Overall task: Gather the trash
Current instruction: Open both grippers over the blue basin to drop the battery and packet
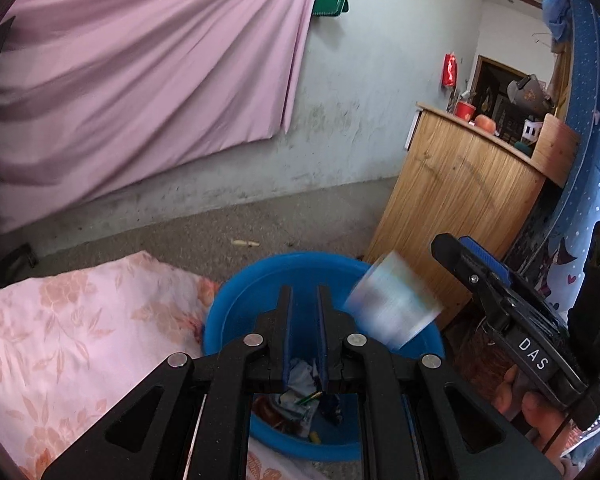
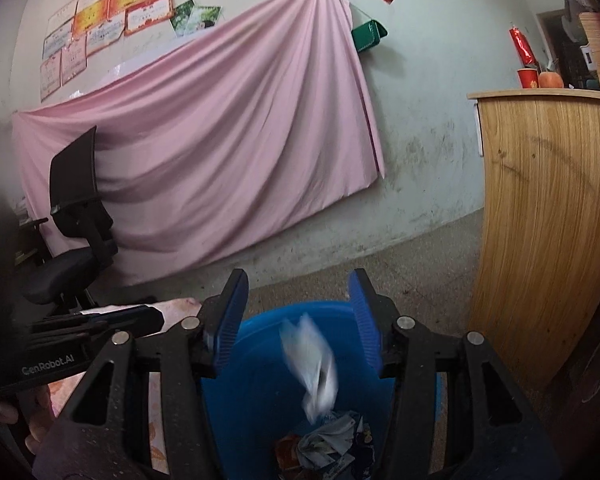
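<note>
A blue plastic basin (image 1: 256,280) (image 2: 260,392) sits on the floor below both grippers, with a pile of crumpled wrappers (image 1: 300,396) (image 2: 328,444) in its bottom. A pale wrapper (image 1: 392,304) (image 2: 312,364), blurred by motion, is in mid-air over the basin, touching neither gripper. My right gripper (image 2: 298,312) stands open above the basin, and the wrapper shows between and below its blue pads. The left wrist view has it at the right (image 1: 458,246). My left gripper (image 1: 304,292) (image 2: 140,318) hovers over the basin's near rim, fingers almost together, holding nothing.
A pink floral cushion (image 1: 80,340) lies left of the basin. A wooden cabinet (image 1: 460,200) (image 2: 548,220) stands close on the right. A black office chair (image 2: 72,240) is at the left by the pink sheet (image 2: 220,140). A small pale scrap (image 1: 245,243) lies on the concrete floor.
</note>
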Demonstrator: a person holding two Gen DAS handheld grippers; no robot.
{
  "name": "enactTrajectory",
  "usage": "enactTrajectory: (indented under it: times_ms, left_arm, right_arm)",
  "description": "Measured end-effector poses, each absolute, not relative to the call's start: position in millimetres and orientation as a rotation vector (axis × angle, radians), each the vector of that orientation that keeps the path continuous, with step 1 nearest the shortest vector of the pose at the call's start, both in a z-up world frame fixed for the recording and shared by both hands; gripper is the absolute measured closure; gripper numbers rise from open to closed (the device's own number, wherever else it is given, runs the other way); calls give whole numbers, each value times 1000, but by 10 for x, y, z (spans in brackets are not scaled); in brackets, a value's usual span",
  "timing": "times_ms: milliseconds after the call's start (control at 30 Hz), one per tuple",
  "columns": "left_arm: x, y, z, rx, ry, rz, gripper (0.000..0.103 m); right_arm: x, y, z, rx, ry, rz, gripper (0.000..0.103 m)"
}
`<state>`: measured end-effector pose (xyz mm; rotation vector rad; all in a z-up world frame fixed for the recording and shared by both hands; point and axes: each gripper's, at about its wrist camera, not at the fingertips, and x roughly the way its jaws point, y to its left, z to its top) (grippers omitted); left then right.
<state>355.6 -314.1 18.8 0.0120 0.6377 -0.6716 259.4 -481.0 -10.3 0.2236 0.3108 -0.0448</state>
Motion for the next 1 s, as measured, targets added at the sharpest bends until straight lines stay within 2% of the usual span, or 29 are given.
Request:
enactTrajectory:
  times_ms: [167, 667, 800, 933, 1000]
  left_arm:
    - [3564, -3088, 168, -5, 639, -653, 79]
    - [3562, -2935, 199, -29, 623, -583, 79]
    - [3537, -2841, 246, -32, 615, -550, 77]
    - [3494, -2739, 299, -41, 610, -512, 64]
    - [3445, -2669, 324, -31, 605, -486, 60]
  right_arm:
    - [2610, -4858, -136, 232, 324, -52, 28]
    - [2593, -4884, -111, 217, 328, -59, 23]
    - [2607, -4859, -110, 234, 343, -60, 12]
    - [2611, -4812, -99, 240, 363, -59, 0]
    - [2614, -4791, -82, 252, 379, -43, 0]
